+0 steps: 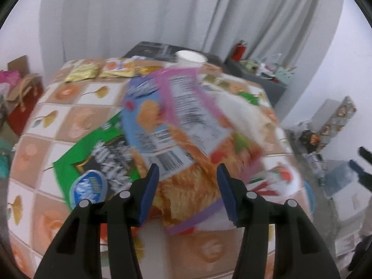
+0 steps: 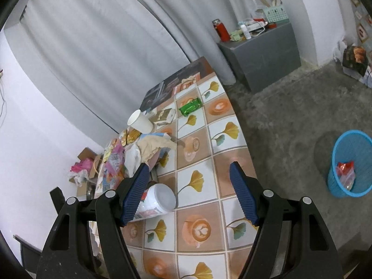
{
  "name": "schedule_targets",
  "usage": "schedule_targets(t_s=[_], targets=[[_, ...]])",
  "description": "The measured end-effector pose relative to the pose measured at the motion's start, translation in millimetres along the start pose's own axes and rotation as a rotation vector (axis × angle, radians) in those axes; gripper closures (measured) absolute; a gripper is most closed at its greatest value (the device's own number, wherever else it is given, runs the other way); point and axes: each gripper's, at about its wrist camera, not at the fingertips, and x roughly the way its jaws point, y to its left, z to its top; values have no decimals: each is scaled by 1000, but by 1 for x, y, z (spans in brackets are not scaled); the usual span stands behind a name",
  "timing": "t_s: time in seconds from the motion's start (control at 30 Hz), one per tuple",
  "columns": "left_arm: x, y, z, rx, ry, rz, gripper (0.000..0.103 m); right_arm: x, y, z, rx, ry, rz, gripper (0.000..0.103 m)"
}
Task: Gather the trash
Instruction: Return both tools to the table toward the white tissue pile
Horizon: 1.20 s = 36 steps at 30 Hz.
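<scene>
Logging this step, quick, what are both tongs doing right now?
Left tongs: open, empty, over the snack bags.
Right tongs: open, empty.

The left gripper (image 1: 187, 187), fingers (image 1: 148, 191) spread, hovers over a blurred heap of snack wrappers (image 1: 176, 125) on the tile-patterned desk (image 1: 76, 121); a green packet (image 1: 93, 160) lies left, a white paper cup (image 1: 191, 58) stands beyond.
</scene>
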Motion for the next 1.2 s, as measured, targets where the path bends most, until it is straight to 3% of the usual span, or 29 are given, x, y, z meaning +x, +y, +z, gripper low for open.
schedule_targets(t_s=[0.27,0.5,0.6,0.73,0.87,0.93,1.03,1.2], targets=[[-7,48,-2,-31,-9,131,53,6,5,3,-6,4,3,35],[-11,91,-9,-119,21,200,53,21,14,6,-11,30,13,35],[-21,100,-9,-144,-1,199,53,28,20,6,-8,48,36,35],[-46,99,0,-143,-100,165,53,40,34,6,-2,66,74,35],[-69,69,22,-40,-218,132,49,52,48,1,-16,73,87,35],[-71,48,30,19,-238,87,46,60,52,-2,-30,81,67,35],[-58,5,40,111,-211,-33,44,74,53,-5,-7,106,85,35],[-16,-61,46,276,-132,-103,43,99,48,3,62,137,132,41]])
